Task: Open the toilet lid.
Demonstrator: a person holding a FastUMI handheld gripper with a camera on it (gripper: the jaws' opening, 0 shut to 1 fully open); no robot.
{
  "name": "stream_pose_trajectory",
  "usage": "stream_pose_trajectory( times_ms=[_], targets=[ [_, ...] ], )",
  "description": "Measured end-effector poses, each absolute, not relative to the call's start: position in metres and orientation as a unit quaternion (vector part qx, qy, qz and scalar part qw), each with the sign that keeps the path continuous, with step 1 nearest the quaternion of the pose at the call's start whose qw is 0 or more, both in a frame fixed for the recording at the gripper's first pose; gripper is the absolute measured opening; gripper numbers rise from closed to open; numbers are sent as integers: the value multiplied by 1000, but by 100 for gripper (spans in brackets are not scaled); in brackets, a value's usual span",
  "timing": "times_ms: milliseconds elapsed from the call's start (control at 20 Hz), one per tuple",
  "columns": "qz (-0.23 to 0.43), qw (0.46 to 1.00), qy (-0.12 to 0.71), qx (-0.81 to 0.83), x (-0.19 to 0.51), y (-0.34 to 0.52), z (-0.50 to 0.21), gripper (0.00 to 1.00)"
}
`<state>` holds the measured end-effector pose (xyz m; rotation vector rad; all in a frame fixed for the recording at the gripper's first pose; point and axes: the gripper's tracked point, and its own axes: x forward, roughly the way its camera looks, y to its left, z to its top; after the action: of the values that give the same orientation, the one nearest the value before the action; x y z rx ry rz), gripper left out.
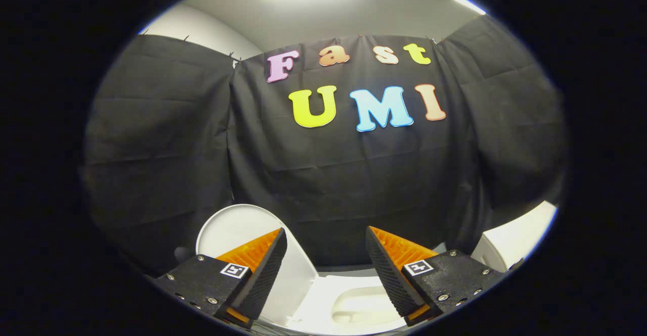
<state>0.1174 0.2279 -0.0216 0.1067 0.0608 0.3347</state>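
White lid (237,230) stands raised behind the left finger, bowl (361,308) exposed below between the fingers (326,268), which are spread wide and hold nothing. Opening looks done; next move is just backing away
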Motion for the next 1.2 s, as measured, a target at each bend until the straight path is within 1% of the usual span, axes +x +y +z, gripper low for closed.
stream_pose_trajectory(
  times_ms=[250, 550, 650, 900, 1100, 1200],
  targets=[
    [158, 987, 4, 37, 112, 170, -13, 96],
    [109, 993, -35, 21, 96, 90, -2, 96],
    [91, 995, -30, 28, 98, 68, -13, 96],
    [74, 997, -5, 13, 83, 39, -39, 96],
    [81, 996, 0, 47, 80, 37, -44, 96],
    [73, 997, -4, 31, 74, 31, -40, 96]
  ],
)
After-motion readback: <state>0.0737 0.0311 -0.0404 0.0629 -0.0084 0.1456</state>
